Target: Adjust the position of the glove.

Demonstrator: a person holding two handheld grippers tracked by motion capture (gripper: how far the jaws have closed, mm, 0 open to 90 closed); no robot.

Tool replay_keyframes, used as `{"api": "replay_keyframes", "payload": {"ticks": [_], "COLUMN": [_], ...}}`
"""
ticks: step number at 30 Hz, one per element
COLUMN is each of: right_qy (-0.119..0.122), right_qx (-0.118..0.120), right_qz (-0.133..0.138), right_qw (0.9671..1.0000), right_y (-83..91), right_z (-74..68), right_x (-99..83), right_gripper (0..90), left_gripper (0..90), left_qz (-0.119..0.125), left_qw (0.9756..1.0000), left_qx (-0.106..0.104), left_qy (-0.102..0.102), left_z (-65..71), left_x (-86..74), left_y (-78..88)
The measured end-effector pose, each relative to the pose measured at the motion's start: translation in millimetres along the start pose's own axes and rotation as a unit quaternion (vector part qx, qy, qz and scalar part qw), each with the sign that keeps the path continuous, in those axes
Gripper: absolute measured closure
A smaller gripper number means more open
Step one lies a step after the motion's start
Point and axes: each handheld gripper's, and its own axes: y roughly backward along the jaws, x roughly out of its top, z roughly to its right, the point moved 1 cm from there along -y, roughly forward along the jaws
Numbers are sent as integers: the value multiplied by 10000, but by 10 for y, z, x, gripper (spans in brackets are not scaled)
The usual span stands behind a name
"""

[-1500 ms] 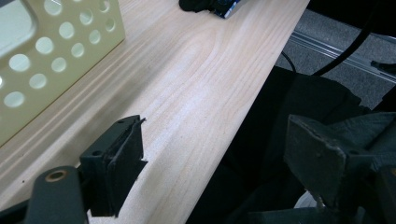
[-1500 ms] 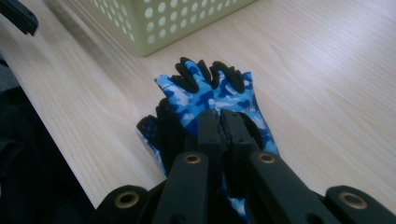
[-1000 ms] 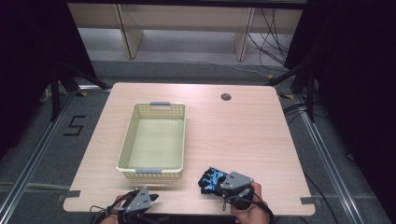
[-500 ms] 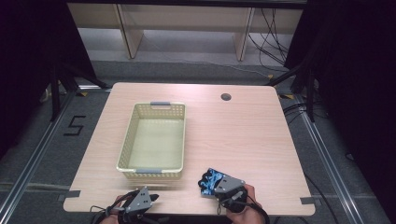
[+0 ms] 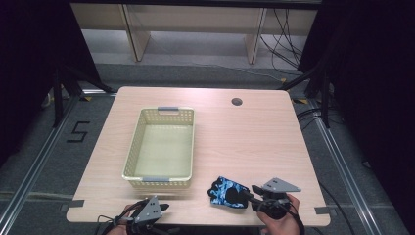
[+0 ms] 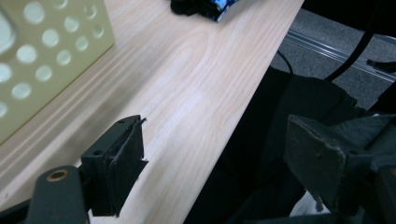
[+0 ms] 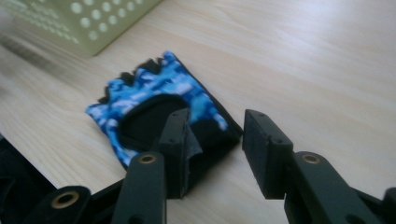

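Right gripper view: right gripper point(image 7: 214, 154) jaws just opening, parted beside the blue glove point(image 7: 161, 105); left gripper point(image 6: 219, 163) jaws apart, empty.

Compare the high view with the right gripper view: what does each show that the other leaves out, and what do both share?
High view alone: the whole table, the basket's handles, the round hole and the left tongs. Right gripper view alone: the gap between the right tongs, with the glove's black cuff edge just past their tips. Both: the blue patterned glove lying flat near the cream basket.
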Motion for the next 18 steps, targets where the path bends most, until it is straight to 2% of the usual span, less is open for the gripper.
{"api": "replay_keyframes", "payload": {"ticks": [1, 4, 5, 7, 8, 9, 10, 12, 13, 14, 15, 17, 18], "right_qy": [-194, -326, -534, -515, -595, -595, -871, -627, -654, -656, -809, -874, -730], "right_qx": [-29, -25, -18, 21, 3, 3, 93, 70, 91, 58, 91, 96, 124], "right_qz": [-20, -54, -73, -45, -92, -92, -186, -94, -112, -154, -184, -191, -166], "right_qw": [9998, 9995, 9985, 9987, 9982, 9982, 9960, 9980, 9978, 9977, 9965, 9959, 9971], "right_y": [17, 27, 26, 12, 1, 1, -18, -43, -50, -47, -48, -50, -61], "right_z": [24, 93, 83, 109, 120, 120, 85, 127, 128, 130, 111, 113, 144], "right_x": [-32, -91, -100, -108, -122, -122, -137, -145, -147, -149, -153, -159, -162], "right_gripper": [613, 602, 600, 597, 592, 592, 584, 576, 572, 571, 569, 568, 567], "left_gripper": [205, 209, 210, 212, 216, 219, 222, 228, 228, 228, 229, 230, 231], "left_qz": [43, 86, 100, 123, 51, 51, -24, -29, 30, 33, -14, -12, -59], "left_qw": [9999, 9999, 9999, 9998, 9997, 9997, 9995, 9992, 9992, 9988, 9977, 9973, 9972], "left_qx": [4, 20, 14, 1, 27, 27, 5, -43, -47, -42, -6, 84, 75], "left_qy": [-153, -113, -108, -124, -221, -221, -320, -397, -393, -484, -675, -725, -745], "left_z": [-9, 9, 14, 24, 23, 23, 38, 67, 102, 120, 120, 129, 126], "left_x": [30, 118, 146, 179, 250, 250, 330, 421, 464, 506, 548, 617, 650], "left_y": [-14, -87, -121, -160, -227, -227, -291, -349, -381, -416, -448, -540, -576]}}
